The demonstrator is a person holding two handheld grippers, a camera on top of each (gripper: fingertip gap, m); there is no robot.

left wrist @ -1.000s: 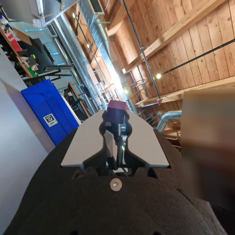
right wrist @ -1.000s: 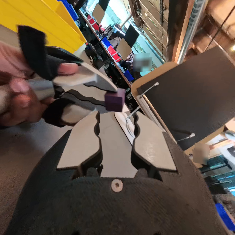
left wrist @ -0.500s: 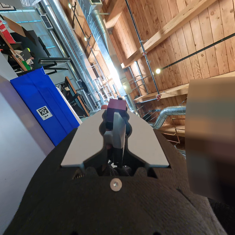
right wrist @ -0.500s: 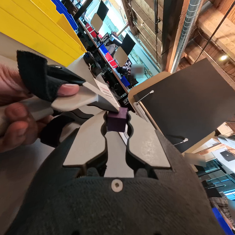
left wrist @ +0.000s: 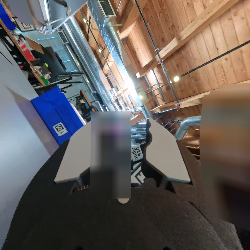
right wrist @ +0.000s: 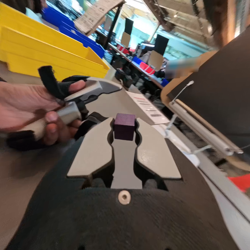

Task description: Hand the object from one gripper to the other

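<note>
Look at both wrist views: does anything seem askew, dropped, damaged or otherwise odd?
Nothing stands out. The purple cube sits squarely between the right gripper fingertips. The left gripper is open and apart from it.

Right gripper [right wrist: 124, 126] points forward with jaws closed in on a block at the tips, left gripper [right wrist: 105, 93] held off to its left in a hand [right wrist: 33, 108], jaws spread apart, nothing between them, tips aimed rightward.
</note>
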